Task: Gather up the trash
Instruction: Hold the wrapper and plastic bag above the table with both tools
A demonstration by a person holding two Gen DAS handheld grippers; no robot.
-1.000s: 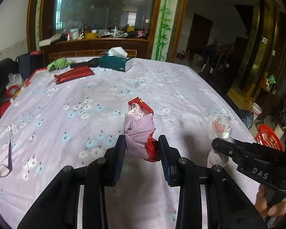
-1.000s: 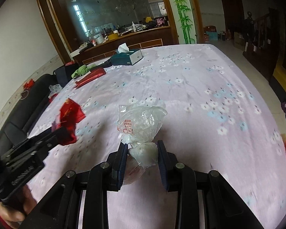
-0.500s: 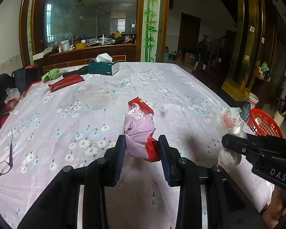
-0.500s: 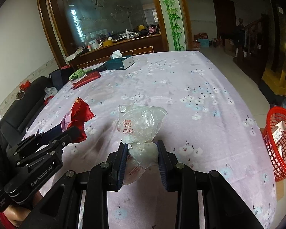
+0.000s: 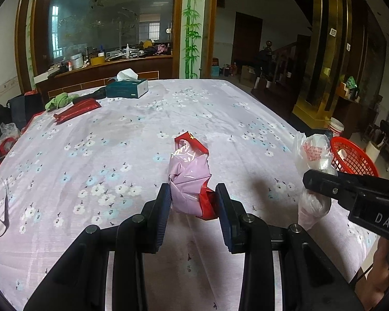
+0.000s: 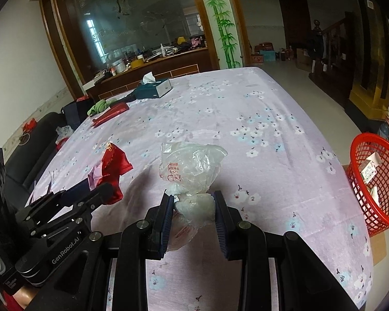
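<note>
Beside floral-clothed table, red basket.

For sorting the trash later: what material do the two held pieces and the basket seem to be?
Clear bag: thin plastic film, see-through, crinkled, red print. Red wrapper: glossy plastic film or foil, sharp creases; unsure which. Basket: probably moulded plastic, red open mesh.

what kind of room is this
Most likely a lived-in home dining or living room: a large table under a flowered cloth, a tissue box on it, a cluttered wooden sideboard behind, and a staircase beyond.
</note>
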